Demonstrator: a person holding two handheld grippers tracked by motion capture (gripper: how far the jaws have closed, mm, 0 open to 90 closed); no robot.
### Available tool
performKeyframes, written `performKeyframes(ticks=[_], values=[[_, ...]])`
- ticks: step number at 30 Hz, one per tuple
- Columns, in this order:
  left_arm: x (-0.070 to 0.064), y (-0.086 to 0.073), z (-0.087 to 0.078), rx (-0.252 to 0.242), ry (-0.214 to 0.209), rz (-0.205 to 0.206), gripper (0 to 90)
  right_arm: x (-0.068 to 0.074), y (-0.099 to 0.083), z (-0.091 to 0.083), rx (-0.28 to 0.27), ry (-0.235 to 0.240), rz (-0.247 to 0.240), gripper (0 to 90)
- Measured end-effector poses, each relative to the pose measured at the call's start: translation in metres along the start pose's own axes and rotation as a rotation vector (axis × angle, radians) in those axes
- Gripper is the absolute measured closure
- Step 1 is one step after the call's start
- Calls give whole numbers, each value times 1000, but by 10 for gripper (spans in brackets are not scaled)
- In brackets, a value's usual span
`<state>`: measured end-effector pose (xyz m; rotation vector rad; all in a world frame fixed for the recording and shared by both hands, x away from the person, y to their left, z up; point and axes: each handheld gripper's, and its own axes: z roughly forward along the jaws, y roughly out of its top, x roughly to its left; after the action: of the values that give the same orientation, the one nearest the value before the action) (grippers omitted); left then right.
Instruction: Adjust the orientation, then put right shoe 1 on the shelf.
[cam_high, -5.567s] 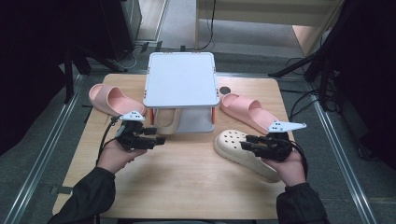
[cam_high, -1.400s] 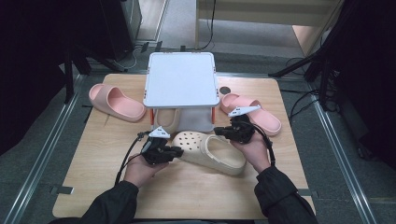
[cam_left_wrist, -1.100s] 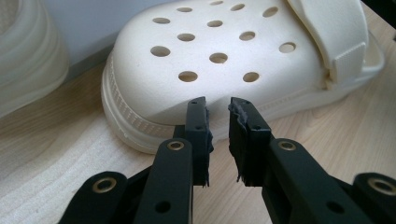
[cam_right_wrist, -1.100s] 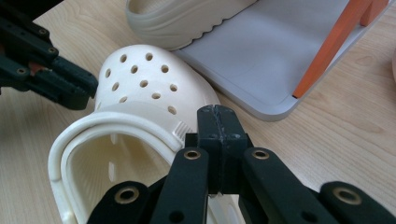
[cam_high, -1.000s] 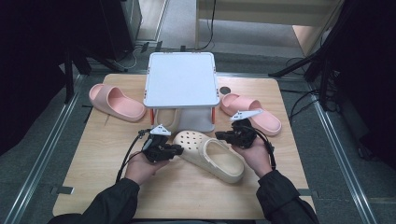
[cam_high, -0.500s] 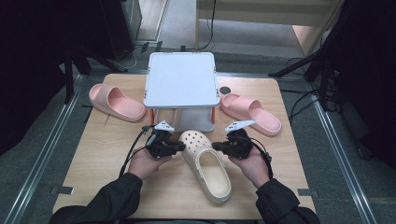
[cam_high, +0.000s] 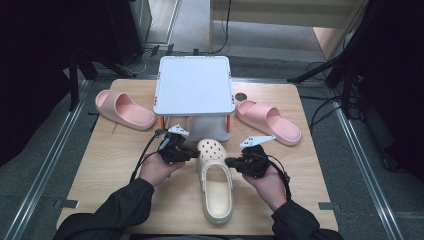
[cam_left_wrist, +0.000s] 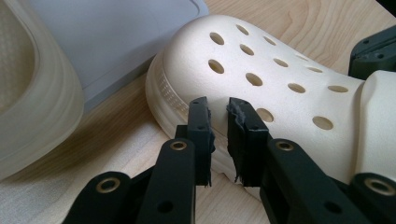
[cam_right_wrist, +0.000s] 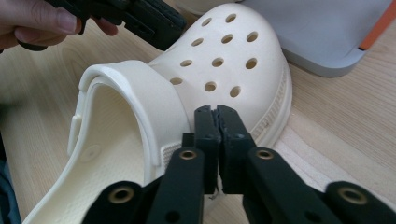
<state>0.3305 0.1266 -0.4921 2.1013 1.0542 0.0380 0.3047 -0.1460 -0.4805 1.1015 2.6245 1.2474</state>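
Wooden table (cam_high: 115, 165), light grain, spanning most of the high view. Grey-white shelf (cam_high: 194, 91) on short legs toward 12 o'clock of the tabletop. Under it, in the left gripper view, part of a second cream clog (cam_left_wrist: 32, 88) at 9 o'clock. Pink slipper (cam_high: 125, 109) at 10 o'clock of the table, another pink slipper (cam_high: 269, 121) at 2 o'clock, both well apart from the centre.

Cream clog (cam_high: 216, 180) lying flat at table centre, perforated toe toward 12 o'clock just in front of the shelf, heel toward 6 o'clock, open top up, strap folded forward over the instep.

Left hand (cam_high: 156, 170) at 9 o'clock of the clog, right hand (cam_high: 269, 182) at 3 o'clock.

Left gripper (cam_left_wrist: 218, 114) against the clog's toe side near the sole edge; jaws nearly together, a narrow gap between them, nothing pinched. Right gripper (cam_right_wrist: 216, 116) at the opposite side, near the strap hinge; jaws pressed together, empty, tips just beside the clog wall, contact not clear.

Small dark round object (cam_high: 241, 96) on the table at 1 o'clock, beside the shelf.
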Motion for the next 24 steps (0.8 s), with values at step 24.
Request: performKeyframes(ticks=[24], values=[[22, 24, -93, -97, -52, -11, 806, 29, -13, -24, -74, 0, 54, 557]])
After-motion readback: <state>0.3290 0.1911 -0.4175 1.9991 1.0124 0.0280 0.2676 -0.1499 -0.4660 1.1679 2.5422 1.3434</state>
